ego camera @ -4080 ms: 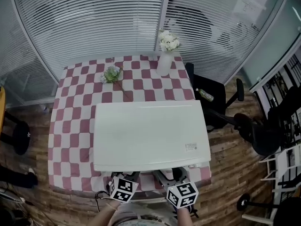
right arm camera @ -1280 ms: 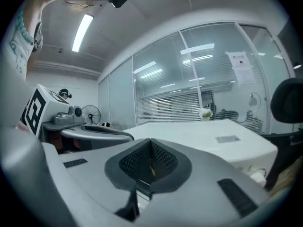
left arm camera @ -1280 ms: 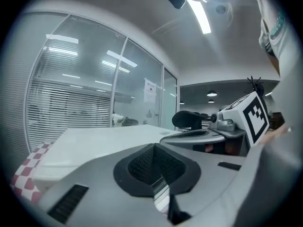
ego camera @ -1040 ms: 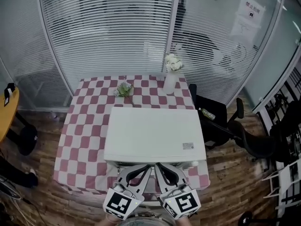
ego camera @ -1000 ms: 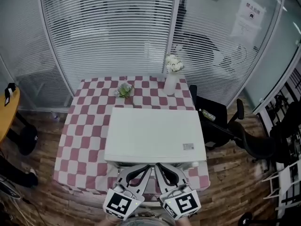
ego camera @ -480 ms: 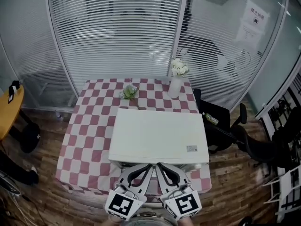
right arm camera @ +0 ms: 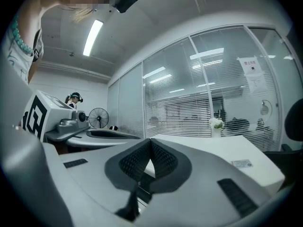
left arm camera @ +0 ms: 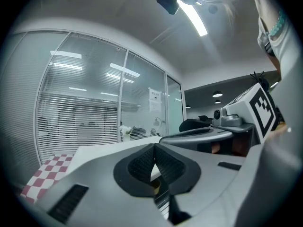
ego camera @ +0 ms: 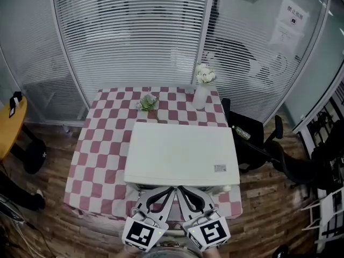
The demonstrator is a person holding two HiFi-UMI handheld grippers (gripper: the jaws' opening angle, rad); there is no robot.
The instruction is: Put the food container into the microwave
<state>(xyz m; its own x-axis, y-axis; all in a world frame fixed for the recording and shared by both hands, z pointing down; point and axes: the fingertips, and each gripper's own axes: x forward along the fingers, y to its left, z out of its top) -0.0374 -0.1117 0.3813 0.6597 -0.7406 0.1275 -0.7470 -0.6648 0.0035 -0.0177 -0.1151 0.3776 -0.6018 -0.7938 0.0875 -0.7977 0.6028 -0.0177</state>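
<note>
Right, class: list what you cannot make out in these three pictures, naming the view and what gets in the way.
- Microwave front and door: the head view shows only its top.
- Label on the microwave: too small to read.
- Wall notice: print too small.
- Food container: shows in no view.
- Table edge beneath the shut left gripper and right gripper: their own bodies fill the lower part of both gripper views.

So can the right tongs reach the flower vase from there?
Probably not. The right tongs are at the microwave's near side, and the vase stands behind it at the far edge of the table. The microwave is in the way.
</note>
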